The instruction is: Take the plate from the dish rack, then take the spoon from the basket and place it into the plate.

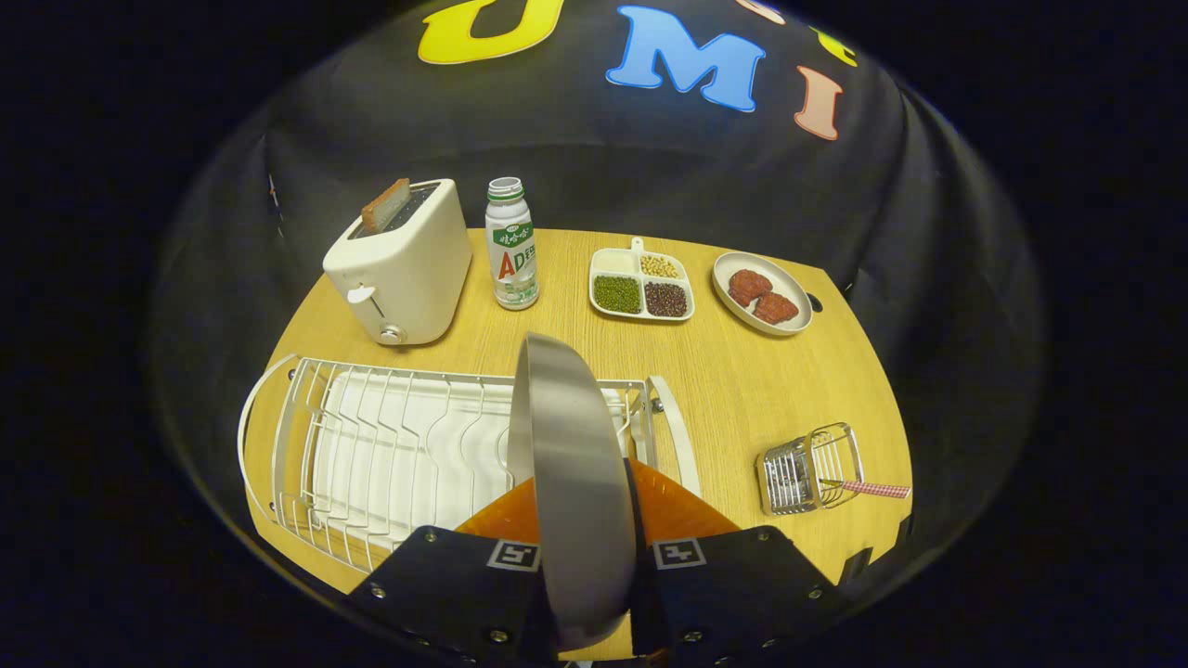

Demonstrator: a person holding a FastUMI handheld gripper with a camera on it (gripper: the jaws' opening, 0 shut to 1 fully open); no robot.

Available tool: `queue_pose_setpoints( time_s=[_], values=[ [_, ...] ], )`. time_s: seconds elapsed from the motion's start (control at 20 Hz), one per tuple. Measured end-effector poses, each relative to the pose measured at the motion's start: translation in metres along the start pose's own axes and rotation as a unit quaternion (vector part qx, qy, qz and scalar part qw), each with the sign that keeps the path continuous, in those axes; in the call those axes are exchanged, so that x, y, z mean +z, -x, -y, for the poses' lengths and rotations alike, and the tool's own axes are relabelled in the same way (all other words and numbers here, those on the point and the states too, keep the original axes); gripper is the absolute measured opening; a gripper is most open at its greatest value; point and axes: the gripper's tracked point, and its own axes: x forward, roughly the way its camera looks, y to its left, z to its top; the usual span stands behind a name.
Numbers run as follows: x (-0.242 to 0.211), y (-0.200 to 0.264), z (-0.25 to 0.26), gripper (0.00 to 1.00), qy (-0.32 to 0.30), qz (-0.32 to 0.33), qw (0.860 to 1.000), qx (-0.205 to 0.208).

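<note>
A grey plate point(571, 464) stands on edge between my fingers, and my gripper point(587, 506) is shut on it. The plate is lifted above the right end of the white wire dish rack point(371, 445), which lies to the left of the fingers with its slots bare. To the right of the fingers a small wire basket point(809, 468) lies tipped on its side on the wooden table point(742, 380). A spoon with a pink checked handle point(872, 488) sticks out of the basket's mouth toward the table's right edge.
Beyond the rack stand a white toaster point(404, 264) with a slice of bread in it and a white drink bottle point(511, 246). Farther right are a divided tray of beans point(640, 284) and an oval dish with meat point(761, 292).
</note>
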Motion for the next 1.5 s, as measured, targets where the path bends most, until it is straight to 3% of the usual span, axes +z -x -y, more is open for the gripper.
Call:
queue_pose_setpoints(
  time_s=[0.15, 0.45, 0.7, 0.85, 1.0, 1.15, 1.35, 1.5],
  values=[
    [0.021, 0.011, -0.005, 0.29, 0.035, 0.036, 0.999, -0.018],
    [0.025, 0.066, 0.009, 0.29, 0.03, 0.053, 0.997, 0.057],
    [0.002, 0.105, 0.067, 0.29, -0.013, 0.042, 0.993, 0.11],
    [-0.017, 0.116, 0.118, 0.29, -0.042, 0.053, 0.992, 0.106],
    [-0.041, 0.12, 0.171, 0.28, -0.053, 0.065, 0.994, 0.066],
    [-0.07, 0.12, 0.201, 0.28, -0.069, 0.055, 0.995, 0.052],
    [-0.103, 0.107, 0.218, 0.28, -0.088, 0.044, 0.994, 0.055],
    [-0.133, 0.091, 0.211, 0.29, -0.145, 0.035, 0.985, 0.088]
  ],
)
